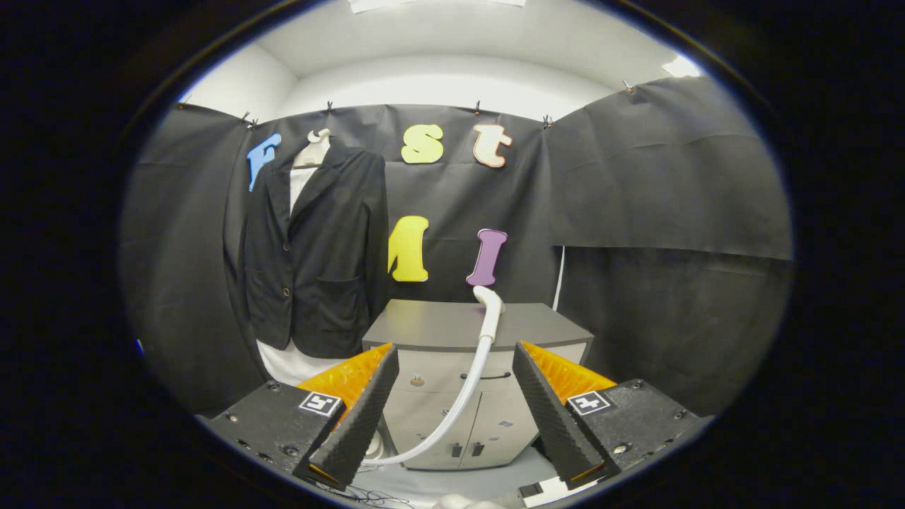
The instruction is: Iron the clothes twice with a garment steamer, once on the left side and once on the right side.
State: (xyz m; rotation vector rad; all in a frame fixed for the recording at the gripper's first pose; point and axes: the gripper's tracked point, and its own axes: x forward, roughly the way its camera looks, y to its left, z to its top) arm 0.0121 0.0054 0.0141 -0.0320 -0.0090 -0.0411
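Gripper [456, 413]: I see my two fingers spread wide at the bottom of the frame, nothing between them, not touching anything.
Steamer head [489, 311]: white, lower centre of frame, resting on the top of the grey cabinet [424, 326], ahead of my fingers and in the gap between them.
Steamer hose [452, 410]: white, curves from the head down across the cabinet front toward the lower left, ending near my left finger.
Jacket [318, 254]: dark blazer, left of centre, hanging on a light hanger [314, 145] against the black cloth wall [636, 177]; front buttoned, pockets visible, hem reaching below the cabinet top.
White garment [283, 364]: I see it under the jacket, at the collar opening and below the hem.
Cabinet: grey top, pale doors and drawer, just right of the jacket, well beyond my fingers.
Cables [368, 495]: thin dark wires on the floor, bottom of frame.
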